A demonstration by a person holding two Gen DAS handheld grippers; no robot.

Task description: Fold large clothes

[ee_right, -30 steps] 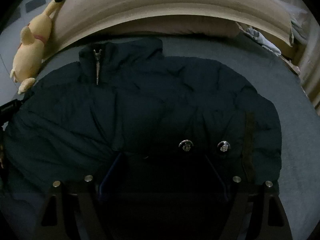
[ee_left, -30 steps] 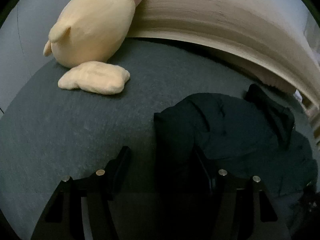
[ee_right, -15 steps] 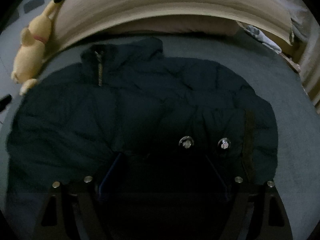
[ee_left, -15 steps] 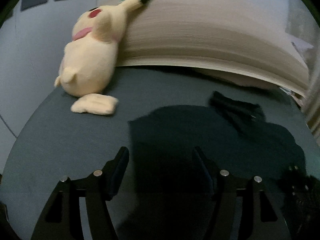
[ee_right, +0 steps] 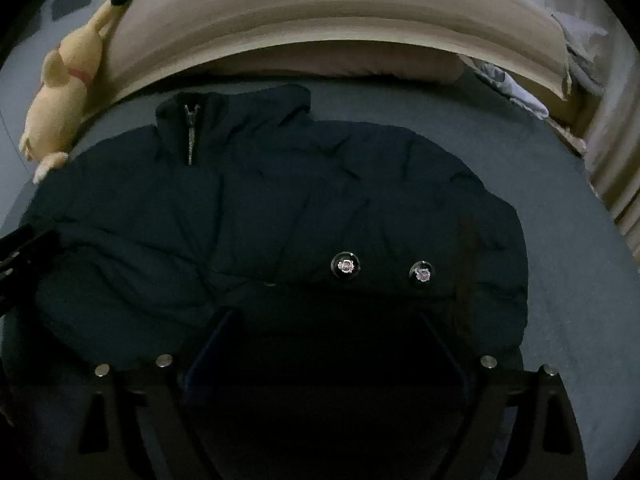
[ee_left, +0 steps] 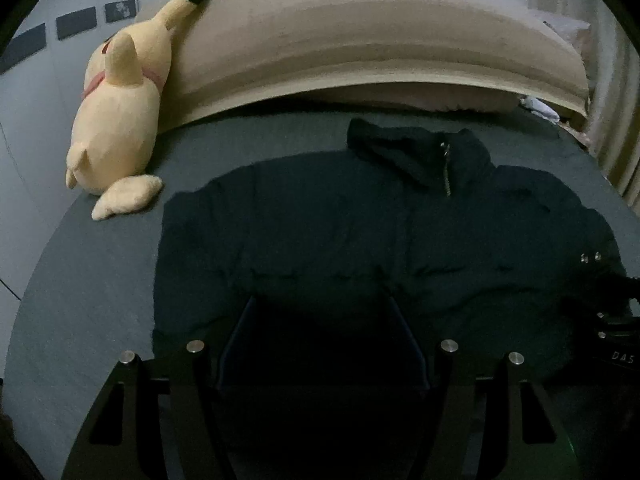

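The bed (ee_left: 80, 300) under my hands wears a grey-blue sheet, with a broad beige headboard (ee_left: 360, 40) across its far end and a pillow (ee_right: 340, 60) tucked below that. Spread over the middle of the bed lies the jacket (ee_left: 320, 232), dark and puffy, collar towards the headboard and zip (ee_left: 446, 172) showing at the neck. It lies folded in on itself, a sleeve laid over the front with two snaps (ee_right: 346, 266) on top. A yellow plush (ee_left: 116, 120) leans on the headboard at the far left corner, near the jacket but apart from it. My left tongs (ee_left: 320, 312) are spread wide over the jacket's near edge, nothing pinched between them. My right tongs (ee_right: 324, 320) are spread too, just short of the snaps, over the sleeve; whether they touch the cloth I cannot tell.
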